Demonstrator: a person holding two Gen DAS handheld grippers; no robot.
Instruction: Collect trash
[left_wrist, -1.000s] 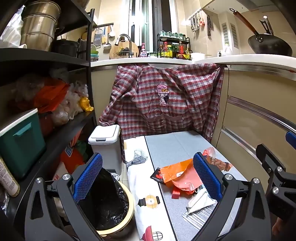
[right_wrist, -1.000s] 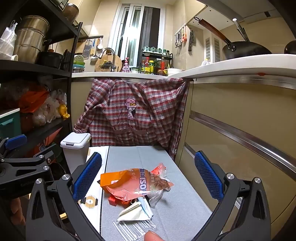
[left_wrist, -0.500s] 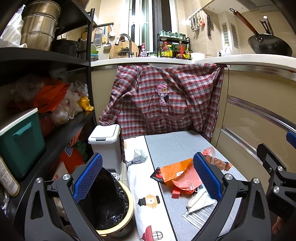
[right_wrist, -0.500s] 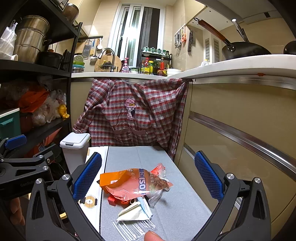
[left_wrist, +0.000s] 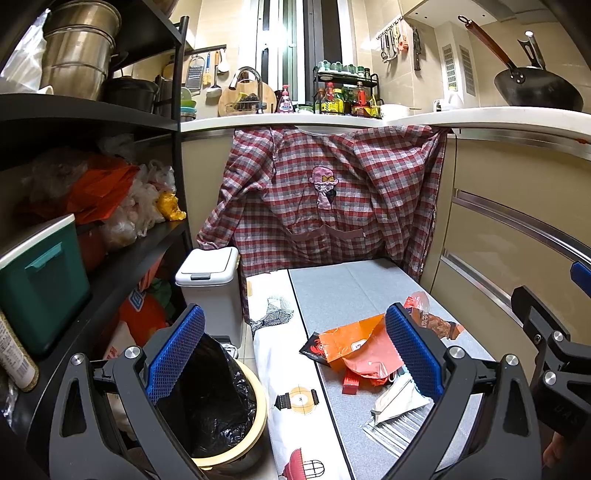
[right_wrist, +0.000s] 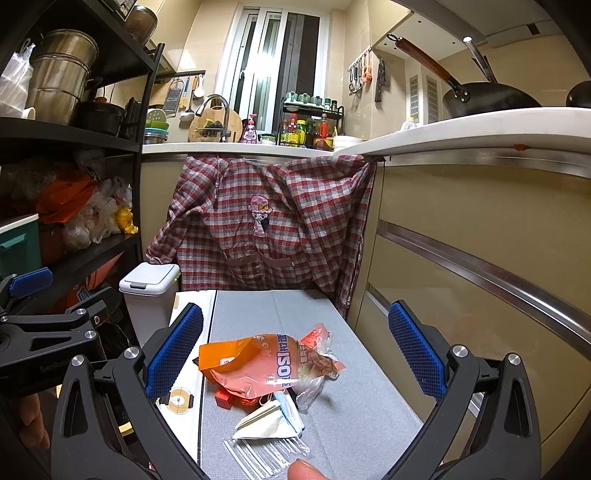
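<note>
Wrappers (right_wrist: 266, 365): heaped on table (right_wrist: 369, 406), right of bin (left_wrist: 221, 410). Right gripper (right_wrist: 291, 354) and left gripper (left_wrist: 295, 354): both spread wide, empty. Advice: pinch the orange bag's crumpled middle, not its slippery edge.

An orange wrapper (right_wrist: 258, 360) lies on the grey worktop (right_wrist: 369, 398). The shirt (right_wrist: 266, 225) is red-and-grey plaid. A black bag (left_wrist: 207, 398) lines the bin.

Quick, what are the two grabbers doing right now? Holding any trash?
Left gripper: open, holding nothing.
Right gripper: open, holding nothing.
</note>
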